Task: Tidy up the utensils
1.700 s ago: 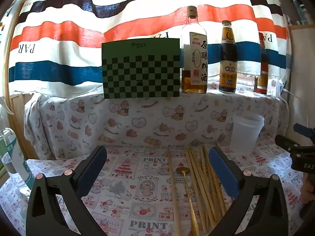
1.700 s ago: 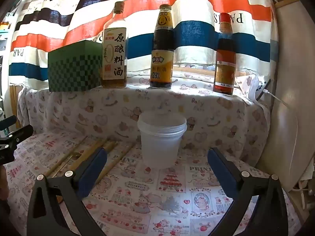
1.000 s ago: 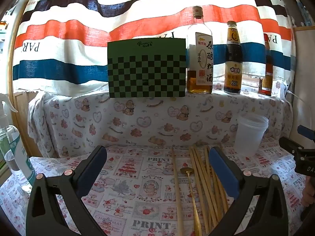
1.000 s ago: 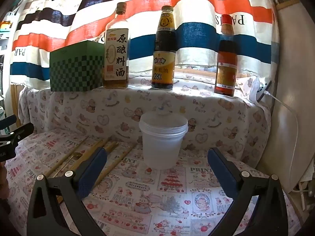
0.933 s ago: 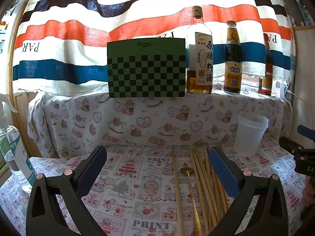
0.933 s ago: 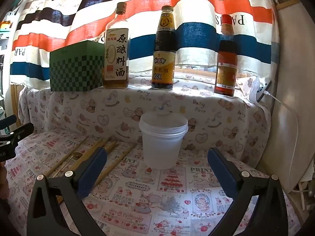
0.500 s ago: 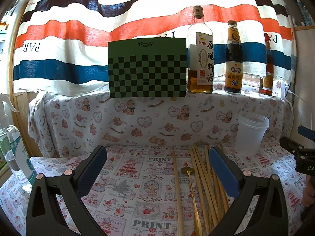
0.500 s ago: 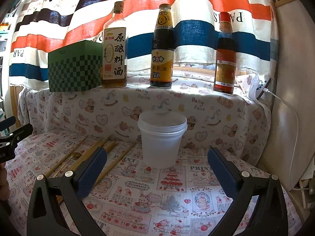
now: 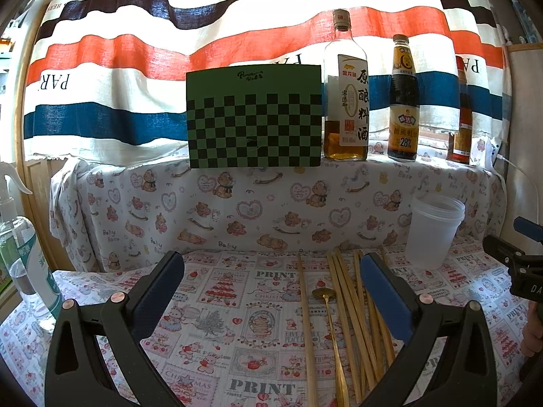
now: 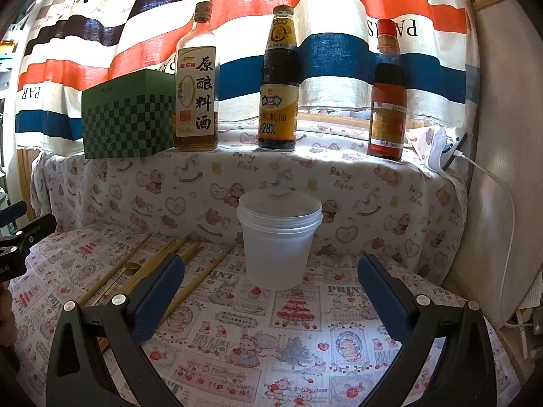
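Several wooden chopsticks lie side by side on the printed tablecloth, with a thin gold spoon among them. My left gripper hovers open above the cloth, its right finger over the chopsticks. A translucent plastic cup stands upright by the back ledge; it is at the right in the left wrist view. My right gripper is open just in front of the cup, holding nothing. The chopsticks lie to its left.
A green checkered box and three sauce bottles stand on the cloth-covered back ledge. A spray bottle stands at the far left. A white cable hangs along the right wall.
Both views have shifted only slightly; the left one tilted a little since the earliest frame. Nothing was picked up or moved on the table.
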Motion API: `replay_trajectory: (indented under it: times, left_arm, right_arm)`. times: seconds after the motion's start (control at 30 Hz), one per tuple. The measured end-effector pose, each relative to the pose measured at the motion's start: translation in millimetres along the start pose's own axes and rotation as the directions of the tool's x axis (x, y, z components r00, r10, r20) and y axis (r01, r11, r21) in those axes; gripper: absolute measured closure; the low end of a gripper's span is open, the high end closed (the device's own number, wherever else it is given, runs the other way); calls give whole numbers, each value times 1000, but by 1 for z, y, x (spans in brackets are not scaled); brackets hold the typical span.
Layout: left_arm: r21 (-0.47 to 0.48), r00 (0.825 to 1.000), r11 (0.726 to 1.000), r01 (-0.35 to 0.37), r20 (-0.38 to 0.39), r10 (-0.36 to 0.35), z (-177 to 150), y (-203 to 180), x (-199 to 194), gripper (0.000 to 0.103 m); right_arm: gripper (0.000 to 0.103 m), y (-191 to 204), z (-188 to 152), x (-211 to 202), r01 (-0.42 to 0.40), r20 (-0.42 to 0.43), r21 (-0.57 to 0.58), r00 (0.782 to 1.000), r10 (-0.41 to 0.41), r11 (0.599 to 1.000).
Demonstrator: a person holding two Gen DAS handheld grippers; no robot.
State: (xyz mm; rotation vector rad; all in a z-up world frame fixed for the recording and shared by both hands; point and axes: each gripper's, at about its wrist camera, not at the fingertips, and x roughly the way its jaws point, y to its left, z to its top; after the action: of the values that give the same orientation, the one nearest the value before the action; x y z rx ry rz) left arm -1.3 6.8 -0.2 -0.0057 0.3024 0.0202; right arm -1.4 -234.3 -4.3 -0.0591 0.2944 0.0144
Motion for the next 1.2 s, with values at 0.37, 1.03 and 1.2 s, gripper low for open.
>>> replay_trajectory:
  times: [0.37,1.03,1.2]
  left_arm:
    - [5,1000,1000,5,-1,-5,-1,1,-1,0]
    - [11,1000,1000,1,-1,-1,-1,-1,-1,0]
    - [11,1000,1000,1,-1,-1,-1,-1,-1,0]
  right_arm:
    - [0,-1,1,1,1,-5,3,1000,-1,1000]
    - [0,-1,1,2,1,-6,1,1000,-1,1000]
    - [0,-1,1,3,3,-6,1,1000,-2,1000]
